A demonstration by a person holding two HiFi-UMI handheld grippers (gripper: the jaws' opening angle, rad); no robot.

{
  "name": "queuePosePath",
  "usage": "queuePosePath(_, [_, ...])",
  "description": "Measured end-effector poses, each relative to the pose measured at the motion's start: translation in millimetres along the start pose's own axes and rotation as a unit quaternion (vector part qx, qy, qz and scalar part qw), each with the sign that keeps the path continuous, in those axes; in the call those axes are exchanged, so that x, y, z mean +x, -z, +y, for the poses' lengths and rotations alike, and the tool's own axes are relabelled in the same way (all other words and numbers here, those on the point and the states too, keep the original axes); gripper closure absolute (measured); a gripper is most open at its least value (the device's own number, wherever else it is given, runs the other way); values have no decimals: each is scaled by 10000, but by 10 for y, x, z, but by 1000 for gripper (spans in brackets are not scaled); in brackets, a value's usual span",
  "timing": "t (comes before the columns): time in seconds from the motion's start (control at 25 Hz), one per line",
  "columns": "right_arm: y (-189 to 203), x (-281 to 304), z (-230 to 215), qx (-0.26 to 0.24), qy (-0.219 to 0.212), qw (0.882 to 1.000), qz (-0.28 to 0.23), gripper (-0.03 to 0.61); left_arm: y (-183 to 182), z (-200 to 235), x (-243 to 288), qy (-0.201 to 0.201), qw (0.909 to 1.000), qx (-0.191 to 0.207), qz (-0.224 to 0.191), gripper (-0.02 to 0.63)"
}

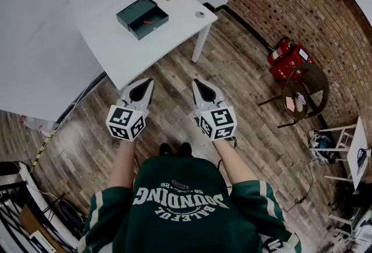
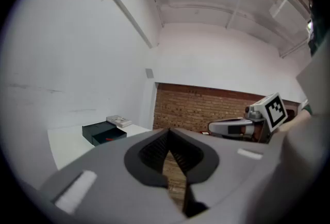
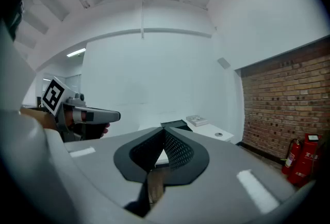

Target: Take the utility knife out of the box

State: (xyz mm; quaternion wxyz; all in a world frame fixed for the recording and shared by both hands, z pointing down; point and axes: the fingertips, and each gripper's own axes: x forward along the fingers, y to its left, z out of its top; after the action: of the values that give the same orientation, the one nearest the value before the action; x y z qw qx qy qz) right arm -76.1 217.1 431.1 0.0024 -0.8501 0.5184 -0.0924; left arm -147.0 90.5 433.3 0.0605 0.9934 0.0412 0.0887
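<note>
Evidently pre-reach: your left claw (image 1: 146,82) and right claw (image 1: 197,82) are closed, empty, well apart from the box (image 1: 142,17); next, approach the desk (image 1: 116,48).

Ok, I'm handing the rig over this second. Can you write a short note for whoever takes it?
Left gripper: jaws together, empty, held in the air above the wood floor, short of the table.
Right gripper: the same, jaws together and empty, beside the left one.
Box: dark green, on the white table, already open.
Utility knife: the small red thing lying in the open part of the box looks like it.
Done: nothing beyond the box being open.
Left: step up to the table, open one gripper, grasp the knife and lift it out.
</note>
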Motion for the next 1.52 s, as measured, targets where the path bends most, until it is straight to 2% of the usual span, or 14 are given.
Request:
queuePosePath(0.52, [36,-35,-53,31,-115,9999,53,575,22,-68,11,-92,10000,-11,22,561])
queuePosePath(1.16, [174,-102,-250,28,-530,9982,273,575,71,-244,115,-425,9991,7,73,561])
queuePosePath(1.52, [193,97,-473,83,-643,9974,323,576,84,-165,371,-553,9984,-69,105,561])
